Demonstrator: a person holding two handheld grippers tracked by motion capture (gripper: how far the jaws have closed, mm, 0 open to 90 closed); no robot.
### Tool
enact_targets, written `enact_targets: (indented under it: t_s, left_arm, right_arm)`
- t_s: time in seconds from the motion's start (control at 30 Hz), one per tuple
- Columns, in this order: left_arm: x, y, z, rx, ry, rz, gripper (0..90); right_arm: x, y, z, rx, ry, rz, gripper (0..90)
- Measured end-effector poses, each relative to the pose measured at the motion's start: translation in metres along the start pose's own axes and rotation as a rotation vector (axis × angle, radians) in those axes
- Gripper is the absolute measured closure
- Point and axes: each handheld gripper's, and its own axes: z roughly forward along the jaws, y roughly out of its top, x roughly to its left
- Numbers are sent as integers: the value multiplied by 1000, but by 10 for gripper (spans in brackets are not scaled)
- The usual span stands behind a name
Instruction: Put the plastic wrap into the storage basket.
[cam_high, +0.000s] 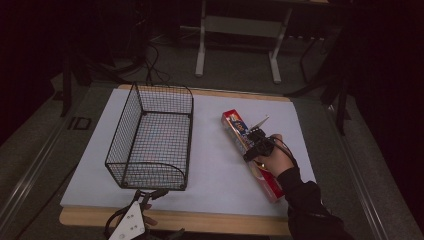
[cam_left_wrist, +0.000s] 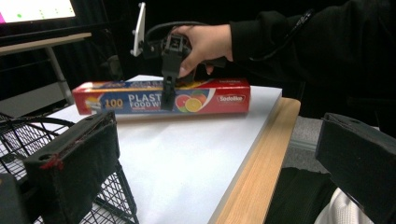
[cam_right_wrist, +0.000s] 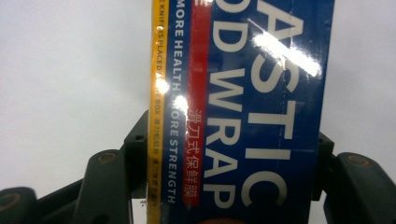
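**Plastic wrap box pinched at the tabletop's right**

Nearest the high camera, the left tool (cam_high: 150, 196) was seen at the tabletop's (cam_high: 215, 175) near edge, just in front of the black wire basket (cam_high: 152, 137); its jaws were spread wide, with nothing between them. Farther right, the plastic food wrap box (cam_high: 240, 132) was found lying lengthwise on the white sheet, well apart from the basket. The right tool (cam_high: 255, 145) was set down over the box near its middle, its jaws pressed against the two long sides, so that the box was pinched. The box was seen resting flat on the sheet.
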Motion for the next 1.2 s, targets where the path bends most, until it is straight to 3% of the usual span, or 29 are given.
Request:
enact_targets:
  t_s: [0.27,0.3,0.6,1.2]
  left_arm:
    - [1,0,-1,-6,7,-7,2]
    - [1,0,-1,-6,7,-7,1]
    - [1,0,-1,-3,6,-5,1]
    - [1,0,-3,-16,15,-9,2]
  right_arm:
    - [3,16,-23,-59,-1,8,396]
    - [8,23,-35,-90,-4,-2,396]
    - [20,38,-59,-152,-9,-12,396]
    - [57,78,-94,-217,4,-53,396]
